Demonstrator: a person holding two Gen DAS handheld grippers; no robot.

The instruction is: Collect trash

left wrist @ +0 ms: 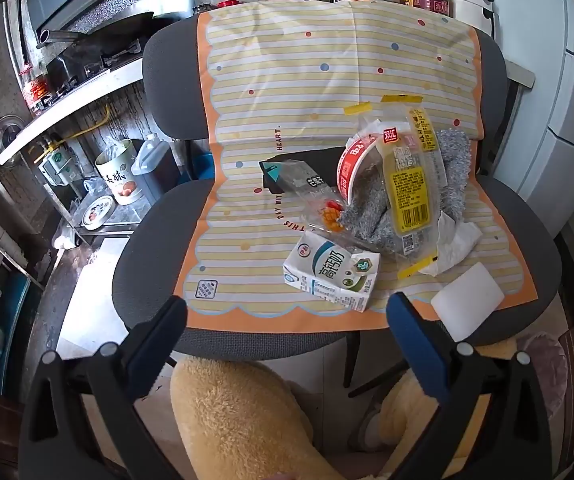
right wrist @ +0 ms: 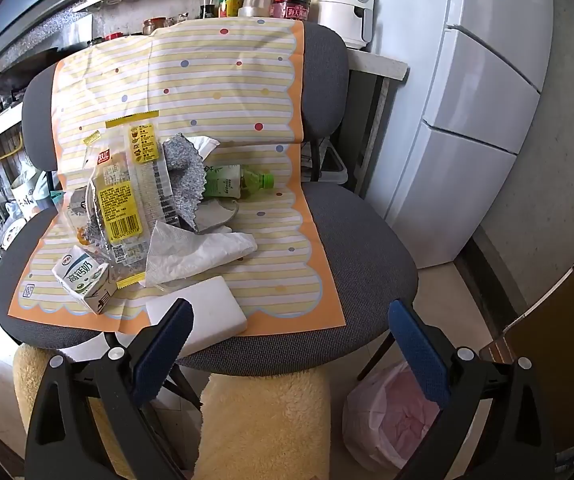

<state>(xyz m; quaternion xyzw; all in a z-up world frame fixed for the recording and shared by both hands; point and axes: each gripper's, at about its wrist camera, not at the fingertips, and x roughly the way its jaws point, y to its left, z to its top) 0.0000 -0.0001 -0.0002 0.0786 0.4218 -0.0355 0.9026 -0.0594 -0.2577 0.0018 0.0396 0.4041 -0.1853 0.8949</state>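
A pile of trash lies on a striped sheet spread over a grey chair. In it are a milk carton, a yellow snack wrapper, a red-rimmed paper cup, a grey cloth, a crumpled tissue, a green bottle and a white foam block. My left gripper hangs open before the chair's front edge, near the carton. Over the front edge by the foam block, my right gripper is open too. Neither holds anything.
A bin lined with a white bag stands on the floor at the right of the chair. A person's legs in fuzzy yellow trousers are below the grippers. A fridge is right; a stove counter and bottles are behind.
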